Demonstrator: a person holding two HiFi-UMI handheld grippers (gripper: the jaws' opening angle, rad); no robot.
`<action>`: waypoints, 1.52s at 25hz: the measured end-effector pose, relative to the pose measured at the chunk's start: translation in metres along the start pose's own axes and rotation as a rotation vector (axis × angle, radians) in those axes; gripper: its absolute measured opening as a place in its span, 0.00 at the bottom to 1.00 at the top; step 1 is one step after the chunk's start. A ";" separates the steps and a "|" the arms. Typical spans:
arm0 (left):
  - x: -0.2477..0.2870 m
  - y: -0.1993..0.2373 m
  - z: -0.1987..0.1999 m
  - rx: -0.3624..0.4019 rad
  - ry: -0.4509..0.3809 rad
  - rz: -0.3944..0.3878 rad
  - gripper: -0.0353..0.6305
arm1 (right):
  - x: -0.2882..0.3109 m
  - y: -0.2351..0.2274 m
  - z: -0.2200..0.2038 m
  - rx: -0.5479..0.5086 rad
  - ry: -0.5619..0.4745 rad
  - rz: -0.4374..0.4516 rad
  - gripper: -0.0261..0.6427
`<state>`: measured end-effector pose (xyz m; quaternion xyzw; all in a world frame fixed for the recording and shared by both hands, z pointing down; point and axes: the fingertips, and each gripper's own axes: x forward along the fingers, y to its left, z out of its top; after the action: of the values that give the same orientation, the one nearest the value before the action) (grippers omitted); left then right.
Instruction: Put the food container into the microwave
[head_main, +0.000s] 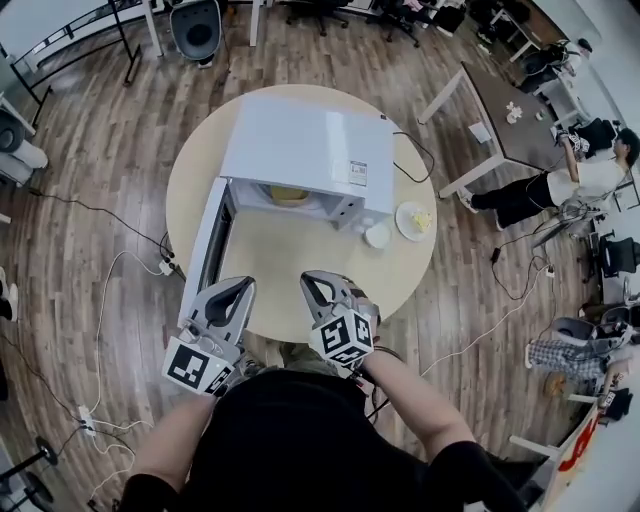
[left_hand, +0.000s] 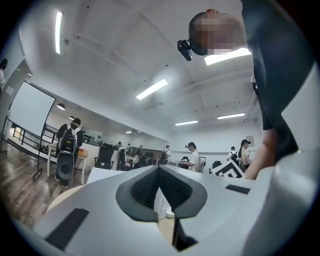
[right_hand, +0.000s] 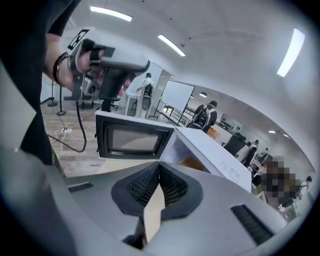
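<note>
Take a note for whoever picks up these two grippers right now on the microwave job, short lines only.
Left gripper: fingers shut, nothing between them, held at the near edge of the round table.
Right gripper: fingers shut, also empty, beside the left one.
Microwave: on the table, its door swung wide open to the left.
Food container: a yellow item, apparently the container, sits inside the cavity.
Done: the container looks to be in.
Left: probably only closing the door.
A plate and a small white cup stand to the right of the microwave, clear of the door's swing.
</note>
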<state>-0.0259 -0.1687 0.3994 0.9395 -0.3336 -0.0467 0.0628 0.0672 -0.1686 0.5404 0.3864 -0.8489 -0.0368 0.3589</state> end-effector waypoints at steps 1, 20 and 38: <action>0.002 -0.003 0.004 0.007 -0.010 -0.012 0.08 | -0.009 0.001 0.010 0.020 -0.023 -0.014 0.06; 0.001 -0.032 0.049 0.116 -0.086 -0.077 0.08 | -0.146 -0.049 0.083 0.454 -0.509 -0.279 0.06; -0.030 -0.022 0.056 0.102 -0.096 -0.027 0.08 | -0.170 -0.070 0.051 0.658 -0.598 -0.384 0.06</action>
<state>-0.0431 -0.1379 0.3423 0.9425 -0.3254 -0.0757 -0.0017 0.1541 -0.1121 0.3800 0.6015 -0.7947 0.0586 -0.0555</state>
